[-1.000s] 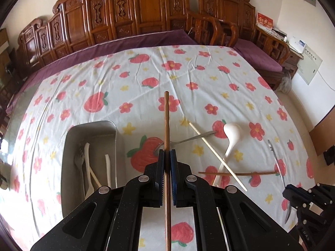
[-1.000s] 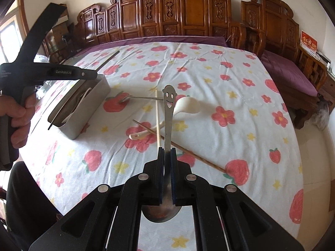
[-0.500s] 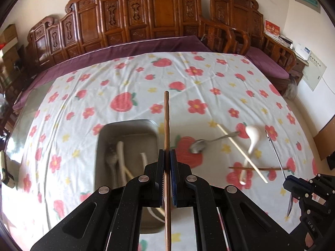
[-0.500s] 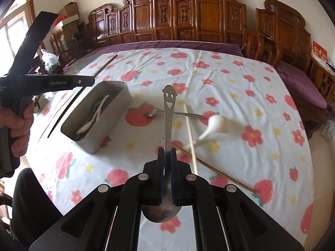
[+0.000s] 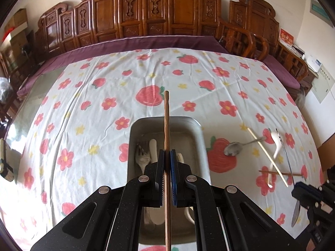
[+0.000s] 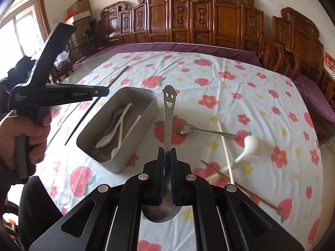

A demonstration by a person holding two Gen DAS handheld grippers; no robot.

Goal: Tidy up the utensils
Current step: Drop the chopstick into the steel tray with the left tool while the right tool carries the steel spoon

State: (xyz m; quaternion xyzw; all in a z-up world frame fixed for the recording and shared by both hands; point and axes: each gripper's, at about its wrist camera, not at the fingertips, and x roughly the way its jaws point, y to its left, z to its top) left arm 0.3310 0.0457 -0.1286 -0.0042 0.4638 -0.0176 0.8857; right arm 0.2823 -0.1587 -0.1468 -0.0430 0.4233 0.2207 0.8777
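My left gripper [image 5: 167,156] is shut on a brown chopstick [image 5: 166,115] that points forward over the metal tray [image 5: 199,138]. White plastic cutlery lies in the tray. My right gripper [image 6: 167,154] is shut on a smiley-handled metal spoon [image 6: 168,113], bowl toward me, just right of the tray [image 6: 146,117]. In the right wrist view a hand [image 6: 21,133] holds the left gripper [image 6: 102,92] above the tray's left side. The right gripper [image 5: 299,190] with its spoon shows at the lower right of the left wrist view.
On the flowered cloth right of the tray lie a metal spoon [image 6: 201,130], a white soup spoon [image 6: 249,146], a pale chopstick [image 6: 224,146] and a brown chopstick [image 6: 240,186]. Carved wooden chairs ring the far side of the table.
Both grippers have moved left across the table with their utensils. The left one has gone from right of the tray to above it, and the right one has come closer to the tray.
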